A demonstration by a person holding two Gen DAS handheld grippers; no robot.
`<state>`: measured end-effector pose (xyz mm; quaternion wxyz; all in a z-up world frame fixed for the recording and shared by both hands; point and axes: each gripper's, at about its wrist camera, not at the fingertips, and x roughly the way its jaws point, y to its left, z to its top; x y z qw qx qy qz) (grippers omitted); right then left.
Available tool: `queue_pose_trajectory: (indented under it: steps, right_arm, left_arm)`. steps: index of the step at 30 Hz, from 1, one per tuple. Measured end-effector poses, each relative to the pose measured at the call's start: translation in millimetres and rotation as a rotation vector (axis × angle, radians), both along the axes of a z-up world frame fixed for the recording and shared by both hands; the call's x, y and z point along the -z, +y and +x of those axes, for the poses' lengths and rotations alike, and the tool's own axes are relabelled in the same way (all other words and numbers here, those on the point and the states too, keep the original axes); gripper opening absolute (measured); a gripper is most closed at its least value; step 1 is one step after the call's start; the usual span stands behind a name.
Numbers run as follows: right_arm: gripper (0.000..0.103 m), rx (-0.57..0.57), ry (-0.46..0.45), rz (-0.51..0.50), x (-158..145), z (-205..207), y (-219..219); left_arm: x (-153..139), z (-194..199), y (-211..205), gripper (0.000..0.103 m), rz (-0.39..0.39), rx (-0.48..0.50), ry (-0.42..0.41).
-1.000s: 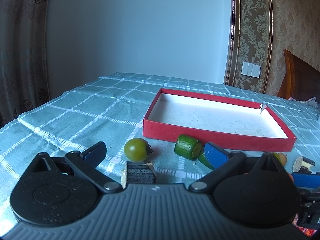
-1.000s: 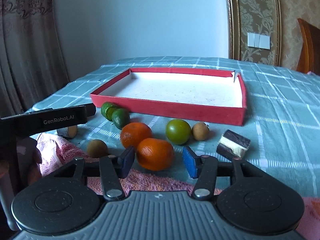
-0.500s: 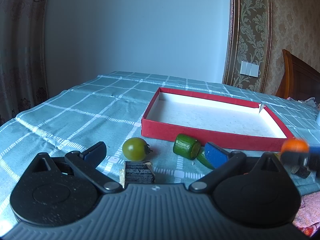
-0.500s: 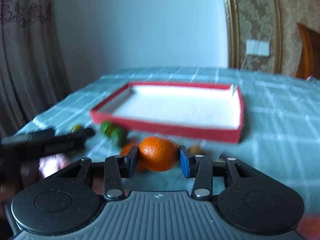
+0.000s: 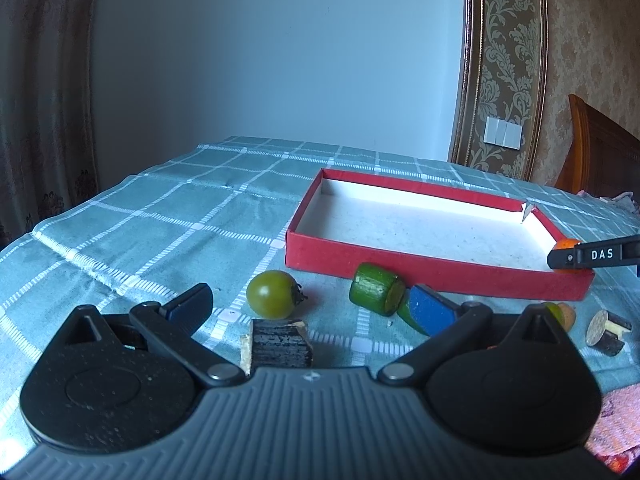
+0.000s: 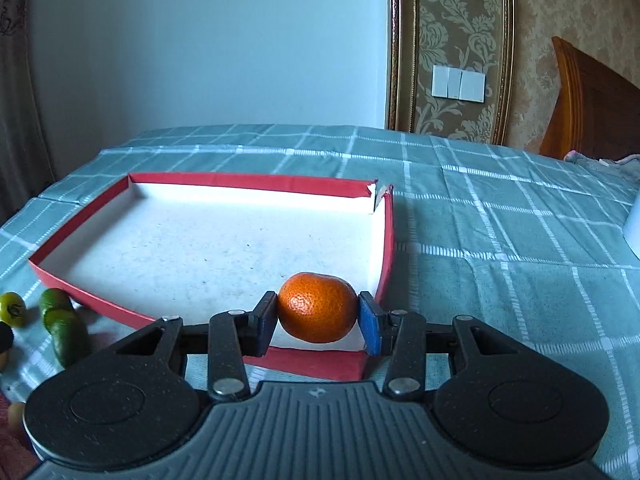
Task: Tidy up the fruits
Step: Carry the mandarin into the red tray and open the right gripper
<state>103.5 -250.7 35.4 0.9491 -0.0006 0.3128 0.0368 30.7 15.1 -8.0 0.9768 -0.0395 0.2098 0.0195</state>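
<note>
- One orange mandarin [image 6: 317, 306] is pinched between the two pads of the right gripper [image 6: 318, 322], held over the near right corner of the red tray [image 6: 390, 240]; the jaws have just been closing on it.
- One red tray with a white floor lies on the checked tablecloth [image 5: 160, 224], nothing resting inside it; its far right corner is torn open.
- The left gripper [image 5: 308, 308] has its jaws spread wide with nothing between the pads, near the tablecloth's front edge.
- One green tomato [image 5: 273, 294] sits just outside the tray's near left corner.
- Two green cucumber pieces [image 5: 376, 294] lie touching each other against the tray's near wall; the second is partly hidden by the left gripper's blue pad.
- Two dark sugarcane chunks: one [image 5: 276, 343] just before the left gripper, the other [image 5: 608, 332] toward the tablecloth's right edge.
- One small orange-and-green fruit [image 5: 562, 313] peeks over the left gripper's body, mostly hidden.
- From the left wrist view, the right gripper's finger marked "DAS" [image 5: 596, 255] crosses the tray's near right corner, covering most of the mandarin.
- A wooden headboard [image 6: 592, 100] and a wall switch [image 6: 458, 83] stand beyond the table.
</note>
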Motion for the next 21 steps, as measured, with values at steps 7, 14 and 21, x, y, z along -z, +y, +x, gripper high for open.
queue_pose_trajectory:
  steps: [7,14,21]
  right_arm:
    - [0.056,-0.006,-0.049,0.001,-0.4,-9.5,1.9]
    - [0.067,0.019,-0.151,0.114,-16.0,-61.1,-5.2]
    - [0.068,-0.117,-0.137,0.088,3.7,-113.7,20.5]
  left_arm:
    - [0.2,1.8,0.8,0.103,-0.002,-0.001,0.012]
    - [0.3,2.0,0.8,0.103,-0.003,-0.005,0.016]
    - [0.5,2.4,0.4,0.103,0.000,-0.008,0.020]
